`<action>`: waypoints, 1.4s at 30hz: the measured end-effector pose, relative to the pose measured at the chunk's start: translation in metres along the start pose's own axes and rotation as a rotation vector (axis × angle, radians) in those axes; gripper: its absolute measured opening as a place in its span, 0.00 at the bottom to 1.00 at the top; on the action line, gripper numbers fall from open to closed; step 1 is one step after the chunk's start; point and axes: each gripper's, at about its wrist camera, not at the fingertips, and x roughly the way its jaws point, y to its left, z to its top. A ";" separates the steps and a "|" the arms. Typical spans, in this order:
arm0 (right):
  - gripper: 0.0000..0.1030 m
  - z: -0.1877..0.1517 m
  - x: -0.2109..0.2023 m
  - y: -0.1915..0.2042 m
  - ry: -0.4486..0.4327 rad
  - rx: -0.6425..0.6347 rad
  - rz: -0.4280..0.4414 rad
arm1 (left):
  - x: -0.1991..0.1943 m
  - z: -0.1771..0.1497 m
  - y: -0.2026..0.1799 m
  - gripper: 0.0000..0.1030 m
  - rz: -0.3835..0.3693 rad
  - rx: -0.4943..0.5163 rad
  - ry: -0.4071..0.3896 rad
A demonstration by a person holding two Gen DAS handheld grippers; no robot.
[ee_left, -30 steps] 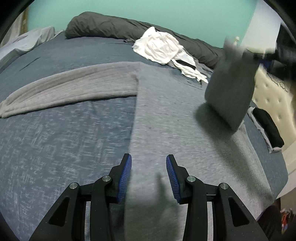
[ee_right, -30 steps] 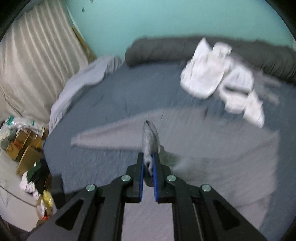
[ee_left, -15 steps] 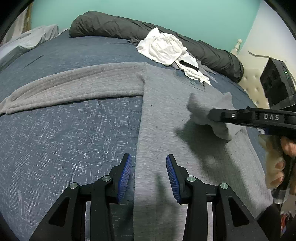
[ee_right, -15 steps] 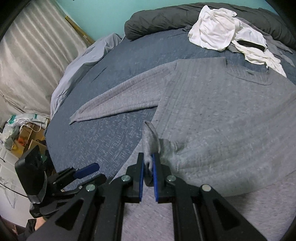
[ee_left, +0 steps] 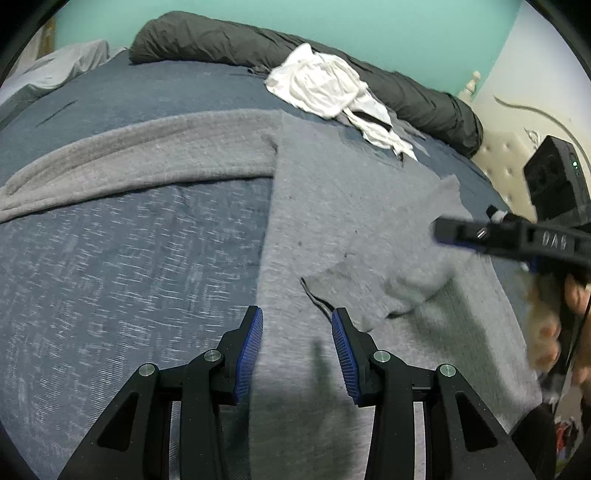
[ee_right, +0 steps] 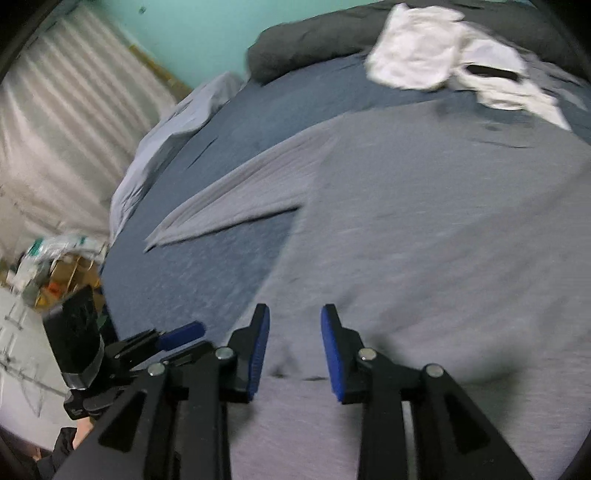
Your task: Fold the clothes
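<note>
Sweater (ee_left: 332, 206), grey knit: spread flat across the middle of your bed (ee_left: 129, 266), one sleeve (ee_left: 129, 162) stretched out sideways, the other sleeve (ee_left: 399, 273) folded in over the body and lying loose on it.

Bed: dark blue flecked cover, taking up nearly all of both views. A dark grey rolled duvet (ee_left: 229, 44) runs along the far edge. A heap of white clothes (ee_left: 325, 88) sits just in front of it, beyond the sweater's collar. A pale grey sheet (ee_right: 173, 129) is bunched at the far corner by the curtain.

Room: teal wall (ee_left: 332, 26) behind the bed; cream curtain (ee_right: 66, 122) on one side; padded cream headboard (ee_left: 502, 158) on the other; boxes and clutter (ee_right: 55, 266) on the floor past the bed's near corner.

Open room: bare cover lies between the outstretched sleeve and the sweater's side seam, and more beyond that sleeve up to the duvet.

Your left gripper (ee_left: 297, 354): spread, nothing between the pads, hovering over the sweater's side edge near the hem.

Your right gripper (ee_right: 295, 350): jaws just been opening, now parted, nothing between them, low over the sweater body. In the left view it reaches in from the side above the folded sleeve.
</note>
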 end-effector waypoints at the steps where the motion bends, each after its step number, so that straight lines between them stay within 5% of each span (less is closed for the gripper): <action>1: 0.33 0.000 -0.009 -0.014 -0.008 0.017 -0.026 | 0.005 0.001 -0.002 0.41 -0.012 0.000 0.015; 3: 0.33 -0.001 -0.027 -0.042 -0.026 0.057 -0.076 | 0.018 0.003 -0.007 0.42 -0.022 0.000 0.049; 6: 0.33 -0.010 -0.055 -0.083 -0.067 0.145 -0.108 | 0.032 0.004 -0.015 0.55 -0.017 0.016 0.079; 17: 0.33 -0.044 -0.083 -0.136 -0.098 0.259 -0.111 | 0.080 0.014 -0.019 0.54 -0.023 -0.036 0.157; 18: 0.33 -0.044 -0.083 -0.137 -0.098 0.260 -0.109 | 0.081 0.013 -0.018 0.51 -0.024 -0.042 0.157; 22: 0.33 -0.045 -0.090 -0.141 -0.109 0.259 -0.112 | 0.076 0.017 -0.020 0.12 -0.035 -0.031 0.141; 29: 0.33 -0.041 -0.107 -0.160 -0.135 0.285 -0.148 | 0.051 0.023 -0.018 0.08 -0.086 -0.035 0.073; 35: 0.33 -0.040 -0.129 -0.183 -0.164 0.316 -0.199 | 0.017 0.033 -0.011 0.07 -0.045 -0.018 -0.014; 42: 0.33 -0.039 -0.143 -0.217 -0.113 0.288 -0.371 | 0.037 0.024 0.011 0.09 0.004 -0.068 0.057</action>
